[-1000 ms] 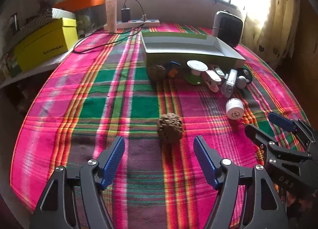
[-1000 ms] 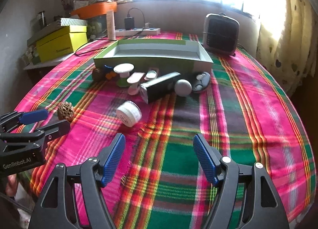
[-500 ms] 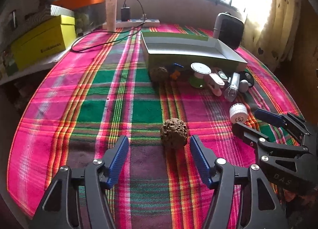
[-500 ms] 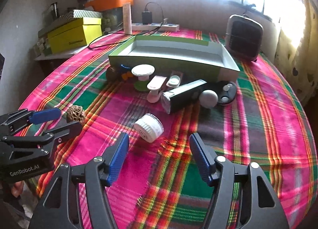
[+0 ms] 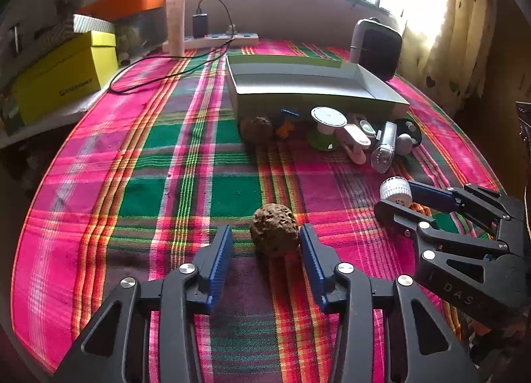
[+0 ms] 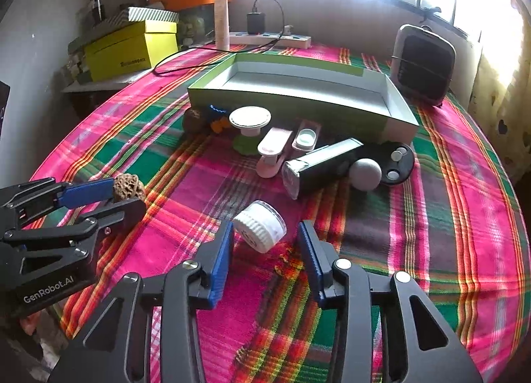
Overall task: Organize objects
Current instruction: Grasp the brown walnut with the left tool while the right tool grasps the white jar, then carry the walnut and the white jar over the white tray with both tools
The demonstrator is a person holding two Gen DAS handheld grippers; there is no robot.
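Holding a pair of tongs in each hand, I work over a pink and green plaid cloth (image 5: 205, 164). My left tongs (image 5: 265, 247) have just been closing around a rough brown ball (image 5: 274, 233); its right side meets one blue pad, a gap shows on the other side, so it is not yet gripped. My right tongs (image 6: 265, 240) have likewise been narrowing on a white ribbed jar (image 6: 260, 230) lying on its side; whether the pads press it I cannot tell.

Beyond both sits a shallow green-and-white tray (image 6: 395, 97), and nothing shows inside it. Against the tray's near wall lie a second brown ball (image 6: 193, 120), a white-topped green stand (image 6: 249, 127), pink clips (image 6: 275, 147), a clear rectangular case (image 6: 318, 164), a grey ball (image 6: 365, 174) and a black disc (image 6: 400, 160). Left of the tray, a yellow box (image 6: 132, 51) stands closed.
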